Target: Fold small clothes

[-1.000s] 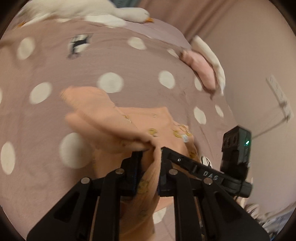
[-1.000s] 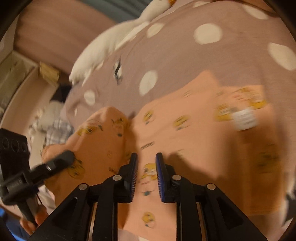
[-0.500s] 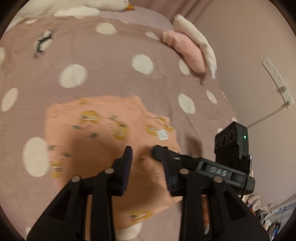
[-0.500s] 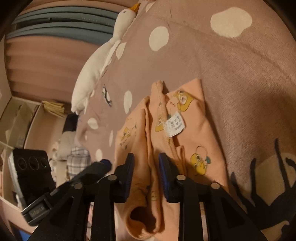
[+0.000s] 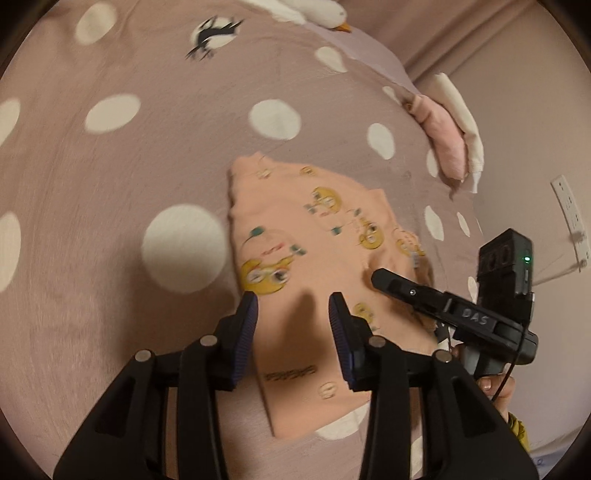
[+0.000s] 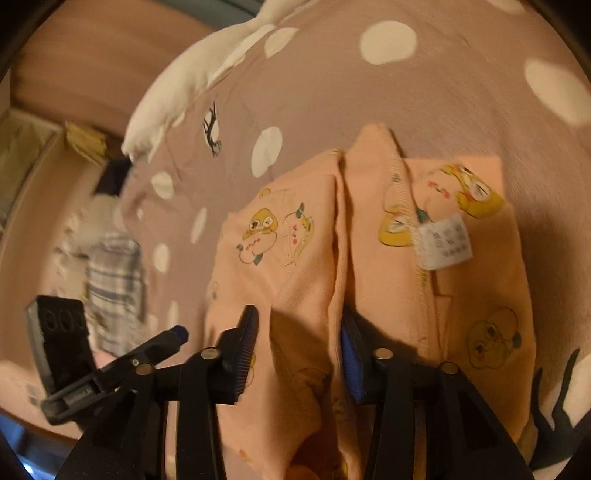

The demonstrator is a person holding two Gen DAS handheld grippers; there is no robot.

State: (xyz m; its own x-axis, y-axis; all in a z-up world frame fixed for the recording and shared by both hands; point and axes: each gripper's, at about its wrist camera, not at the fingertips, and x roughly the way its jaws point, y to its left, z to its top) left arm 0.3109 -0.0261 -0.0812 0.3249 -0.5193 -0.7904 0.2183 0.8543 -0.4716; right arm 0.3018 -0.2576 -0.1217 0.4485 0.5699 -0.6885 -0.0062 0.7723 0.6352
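Note:
A small peach garment (image 5: 314, 236) printed with yellow cartoon birds lies on the mauve dotted bedspread (image 5: 110, 184). My left gripper (image 5: 293, 314) hovers low over its near part, open, with only flat cloth beneath. In the right wrist view the garment (image 6: 295, 266) is doubled into a raised ridge, its white label (image 6: 443, 240) facing up. My right gripper (image 6: 299, 339) straddles that ridge. Its jaws are closing with the fold between them, and the pads still stand apart. Each gripper shows in the other's view: right (image 5: 384, 278), left (image 6: 173, 338).
A white goose plush (image 5: 314, 11) lies at the bed's far edge. Folded pink and white clothes (image 5: 447, 144) sit near the bed's right edge by the wall. A plaid cloth (image 6: 114, 280) lies off the bed to the left. A hand (image 5: 498, 391) holds the right gripper.
My left gripper let go of the bunched cloth it pinched, opened and dropped lower; the garment now lies flat. My right gripper's jaws stand wider, now astride a fold ridge.

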